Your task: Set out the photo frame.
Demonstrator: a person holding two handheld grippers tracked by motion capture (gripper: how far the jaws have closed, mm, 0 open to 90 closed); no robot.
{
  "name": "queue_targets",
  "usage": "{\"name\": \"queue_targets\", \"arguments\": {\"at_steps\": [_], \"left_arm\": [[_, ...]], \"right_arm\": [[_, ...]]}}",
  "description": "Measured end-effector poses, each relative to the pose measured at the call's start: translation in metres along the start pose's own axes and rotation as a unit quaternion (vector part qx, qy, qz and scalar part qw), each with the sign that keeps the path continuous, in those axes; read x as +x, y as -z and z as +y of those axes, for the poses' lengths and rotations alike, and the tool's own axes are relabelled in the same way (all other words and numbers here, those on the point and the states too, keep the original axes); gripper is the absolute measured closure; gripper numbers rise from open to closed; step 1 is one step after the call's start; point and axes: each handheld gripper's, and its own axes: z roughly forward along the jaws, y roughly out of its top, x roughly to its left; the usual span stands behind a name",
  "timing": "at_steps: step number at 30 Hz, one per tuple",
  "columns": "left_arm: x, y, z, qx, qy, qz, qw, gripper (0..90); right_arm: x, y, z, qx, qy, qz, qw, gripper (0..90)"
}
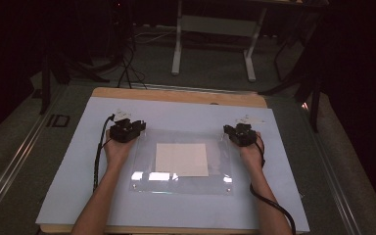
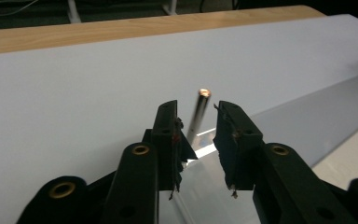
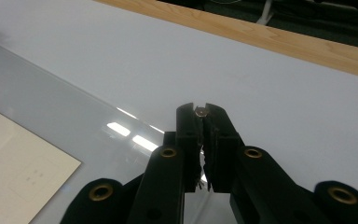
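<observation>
A person is working at a clear acrylic sheet (image 1: 181,161) lying flat on a white board (image 1: 78,161) that covers the wooden table (image 1: 176,95), with a square of white paper (image 1: 181,159) sitting under or inside the sheet at its middle. Each far corner of the sheet is carrying an upright metal post, and each gripper is attending to 1 of them.

The right gripper (image 3: 200,115) is clamping its jaws tight on the right post (image 3: 200,111), whose round top is peeking out between the tips. The left gripper (image 2: 196,122) is standing part open around the left post (image 2: 198,114); the jaws are flanking the post with a gap showing on both sides, so nothing is being gripped there yet.

Judging by this, the work is sitting at an early stage: 1 of the 2 far posts is being held, the other is only being lined up, and the 2 near corners, which look to be carrying small fittings in the high view, though it is too dim to be sure, are waiting untouched.

Around the table, a white desk frame (image 1: 213,29) and dark stands are occupying the floor beyond. Nothing is lying between the grippers and the posts; the cables (image 1: 97,156) are trailing back along the forearms.
</observation>
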Motion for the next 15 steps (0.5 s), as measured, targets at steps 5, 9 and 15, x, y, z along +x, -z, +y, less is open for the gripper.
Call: {"name": "queue_targets", "arguments": {"at_steps": [5, 9, 15], "left_arm": [[-0.0014, -0.0064, 0.0023, -0.007, -0.003, -0.002, 1.0, 76.9], [-0.004, -0.0087, 0.0039, -0.004, -0.011, 0.007, 0.9999, 82.7], [-0.0009, -0.0089, 0.0045, -0.002, -0.002, -0.001, 1.0, 83.5]], "right_arm": [[-0.0005, -0.0002, 0.0, 0.0, -0.003, 0.001, 1.0, 85.5], [-0.0005, -0.0004, 0.0003, 0.001, -0.007, 0.001, 1.0, 85.4], [-0.002, -0.0009, 0.0014, 0.005, -0.019, 0.006, 0.9998, 85.2]]}}
